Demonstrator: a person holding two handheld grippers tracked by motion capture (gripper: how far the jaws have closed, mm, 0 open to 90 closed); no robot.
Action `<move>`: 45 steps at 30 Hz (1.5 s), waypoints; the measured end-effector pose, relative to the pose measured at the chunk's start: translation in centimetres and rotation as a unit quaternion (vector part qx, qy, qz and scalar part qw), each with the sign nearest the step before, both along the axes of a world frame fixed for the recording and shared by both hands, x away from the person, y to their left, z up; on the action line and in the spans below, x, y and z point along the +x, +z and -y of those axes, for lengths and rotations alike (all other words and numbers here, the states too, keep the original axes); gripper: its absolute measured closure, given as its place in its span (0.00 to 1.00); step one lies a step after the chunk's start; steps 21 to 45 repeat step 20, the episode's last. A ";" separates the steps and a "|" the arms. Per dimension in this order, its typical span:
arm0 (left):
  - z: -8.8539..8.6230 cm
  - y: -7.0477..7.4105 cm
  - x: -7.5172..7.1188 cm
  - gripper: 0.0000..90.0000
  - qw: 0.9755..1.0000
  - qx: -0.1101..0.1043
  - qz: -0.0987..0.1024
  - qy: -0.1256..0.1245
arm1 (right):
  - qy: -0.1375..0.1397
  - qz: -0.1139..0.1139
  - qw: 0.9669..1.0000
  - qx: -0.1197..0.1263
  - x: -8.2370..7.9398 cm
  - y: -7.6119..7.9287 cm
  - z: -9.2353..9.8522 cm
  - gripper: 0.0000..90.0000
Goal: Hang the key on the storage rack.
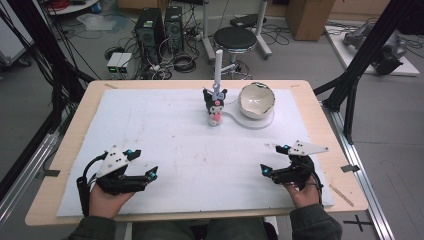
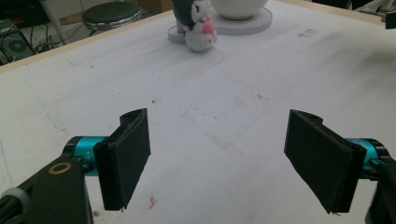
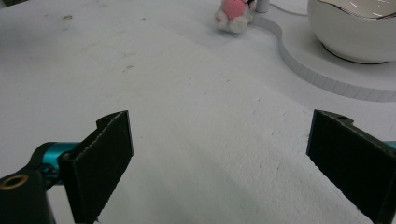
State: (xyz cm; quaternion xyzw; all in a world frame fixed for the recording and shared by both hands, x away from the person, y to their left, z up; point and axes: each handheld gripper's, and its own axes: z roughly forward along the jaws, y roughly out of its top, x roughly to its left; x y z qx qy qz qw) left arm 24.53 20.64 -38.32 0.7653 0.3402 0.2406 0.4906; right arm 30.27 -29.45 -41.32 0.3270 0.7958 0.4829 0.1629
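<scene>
Left tool (image 1: 142,166), right tool (image 1: 275,159): jaws wide, nothing held.

Lab: PC towers (image 1: 159,27), floor cables (image 1: 182,62).

We find no words, labels, brands or numbers that we can read here. We only see a black cross mark (image 1: 361,222) on the floor.
</scene>
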 end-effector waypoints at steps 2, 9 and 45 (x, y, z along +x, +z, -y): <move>0.0 -0.1 -0.1 0.25 1.000 -0.002 -0.001 0.001 | 0.000 -0.002 1.000 0.001 0.0 0.0 0.0 0.07; -0.3 -0.4 -0.3 0.25 1.000 -0.003 0.001 0.003 | 0.001 -0.003 1.000 -0.001 0.0 0.0 0.0 0.07; -0.6 -0.5 -0.4 0.25 1.000 -0.003 0.006 0.006 | -0.001 -0.003 1.000 -0.001 0.0 -0.1 -0.1 0.07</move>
